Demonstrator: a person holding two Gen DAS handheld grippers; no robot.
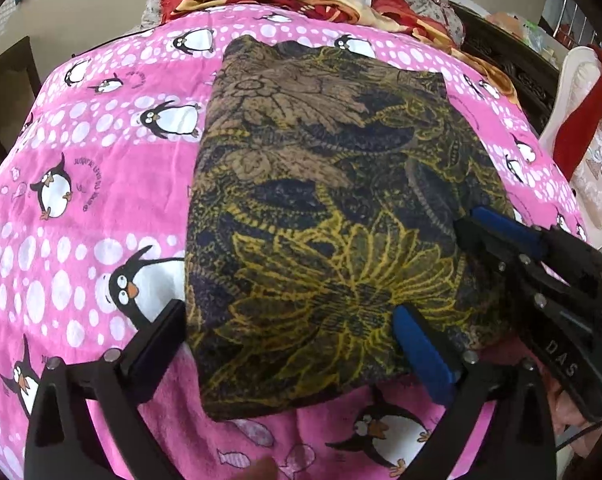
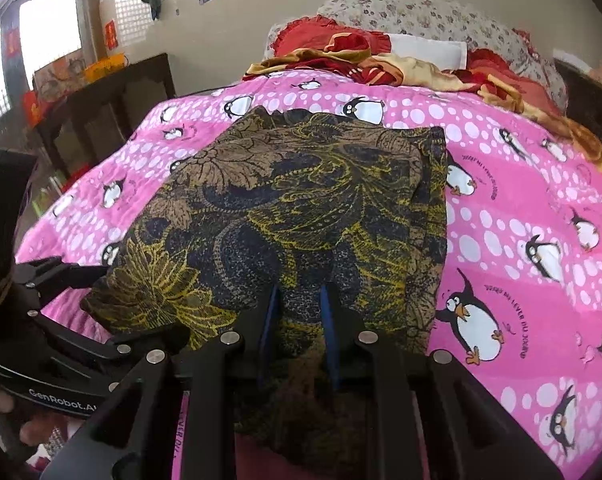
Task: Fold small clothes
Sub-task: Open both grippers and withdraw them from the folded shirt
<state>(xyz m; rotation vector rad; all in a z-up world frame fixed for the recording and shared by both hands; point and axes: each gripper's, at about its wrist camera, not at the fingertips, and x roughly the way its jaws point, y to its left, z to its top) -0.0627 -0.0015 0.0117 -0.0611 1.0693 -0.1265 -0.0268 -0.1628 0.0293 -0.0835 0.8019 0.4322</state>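
We see a dark garment (image 1: pixel 325 216) printed with mustard-yellow and tan flowers on navy-black, lying flattened into a rough rectangle on a bed covered by a pink penguin blanket (image 1: pixel 93 184). Its far end looks paler and browner, its near end carries a large yellow blossom, and a hemmed edge runs down its right side in the right wrist view. Our left tongs (image 1: pixel 289 332) stand wide open, straddling the garment's near left corner. Our right tongs (image 2: pixel 299 304) are parted narrowly with cloth bunched between the 2 blue pads, though we cannot tell if they pinch it. Red and gold bedding (image 2: pixel 365 60) sits heaped at the bed's far end.
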